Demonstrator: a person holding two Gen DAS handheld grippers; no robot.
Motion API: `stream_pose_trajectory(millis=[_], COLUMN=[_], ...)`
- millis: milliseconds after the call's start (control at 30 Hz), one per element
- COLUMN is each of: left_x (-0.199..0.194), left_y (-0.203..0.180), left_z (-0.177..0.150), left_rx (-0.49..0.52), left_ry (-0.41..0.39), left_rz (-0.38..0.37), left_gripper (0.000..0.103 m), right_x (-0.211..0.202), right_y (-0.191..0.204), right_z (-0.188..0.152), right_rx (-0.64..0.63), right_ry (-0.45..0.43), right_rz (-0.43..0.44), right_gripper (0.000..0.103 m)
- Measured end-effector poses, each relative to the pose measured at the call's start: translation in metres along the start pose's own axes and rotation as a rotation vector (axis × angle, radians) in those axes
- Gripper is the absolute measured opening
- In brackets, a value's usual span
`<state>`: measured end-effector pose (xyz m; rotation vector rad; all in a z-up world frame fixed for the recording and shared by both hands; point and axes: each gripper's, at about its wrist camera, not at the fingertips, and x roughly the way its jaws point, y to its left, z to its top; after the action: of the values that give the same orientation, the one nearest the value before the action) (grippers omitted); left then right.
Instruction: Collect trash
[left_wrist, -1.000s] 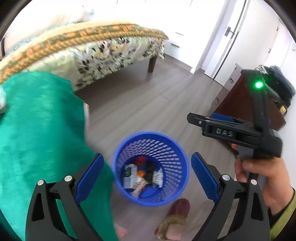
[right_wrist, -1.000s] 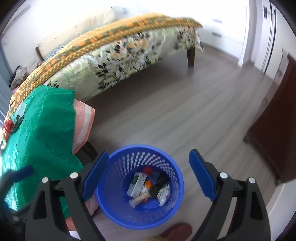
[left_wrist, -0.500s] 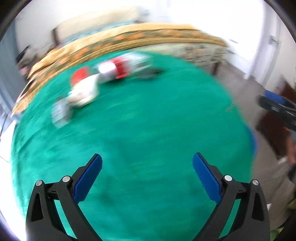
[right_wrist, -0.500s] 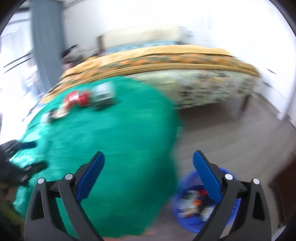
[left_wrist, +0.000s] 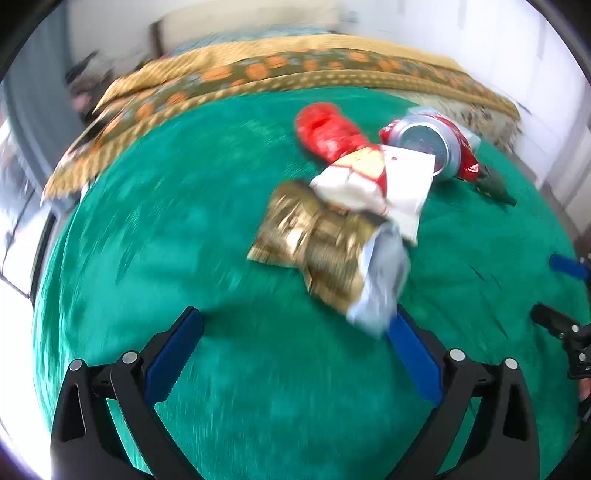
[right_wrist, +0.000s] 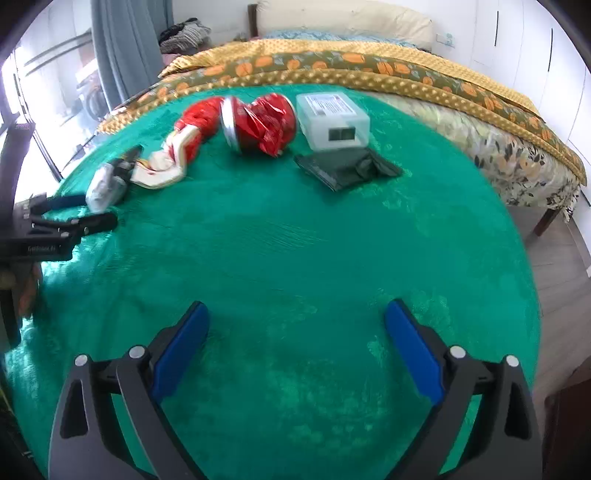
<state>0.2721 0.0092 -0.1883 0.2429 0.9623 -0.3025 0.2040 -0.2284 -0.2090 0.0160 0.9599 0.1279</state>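
Trash lies on a green cloth-covered table (right_wrist: 295, 240). In the left wrist view a gold foil wrapper (left_wrist: 314, 236), a red-and-white wrapper (left_wrist: 354, 170) and a crushed red can (left_wrist: 432, 144) lie ahead of my open, empty left gripper (left_wrist: 295, 350); the wrapper's silver end touches its right finger. In the right wrist view the red can (right_wrist: 258, 122), the red-and-white wrapper (right_wrist: 181, 147), a clear plastic box (right_wrist: 332, 118) and a dark green packet (right_wrist: 347, 166) lie at the table's far side. My right gripper (right_wrist: 295, 339) is open, empty, well short of them. The left gripper (right_wrist: 55, 225) shows at the left edge.
A bed with a yellow-orange floral cover (right_wrist: 406, 74) stands behind the table. Wooden floor (right_wrist: 561, 258) shows to the right of the table. A grey curtain and window (right_wrist: 122, 48) are at the back left. The blue bin is out of view.
Both grippers have swung up from over the blue trash bin on the floor to the green table. The trash on the table is now in view, close ahead of the left gripper.
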Motion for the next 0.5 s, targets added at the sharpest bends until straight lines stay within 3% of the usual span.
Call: stream_pose_trajectory(millis=[100, 500], left_x=[0.0113, 0.0113], left_y=[0.006, 0.0052], left_z=[0.0108, 0.0101], left_rx=[-0.014, -0.012], left_ry=[-0.006, -0.008], left_rz=[-0.039, -0.035], left_gripper=[0.099, 0.099], right_x=[0.0042, 0.0026], right_y=[0.0006, 0.0026], right_z=[0.002, 0.0005], right_rx=[0.004, -0.006], right_ry=[0.003, 0.008], right_rz=[-0.003, -0.009], right_gripper=[0.098, 0.098])
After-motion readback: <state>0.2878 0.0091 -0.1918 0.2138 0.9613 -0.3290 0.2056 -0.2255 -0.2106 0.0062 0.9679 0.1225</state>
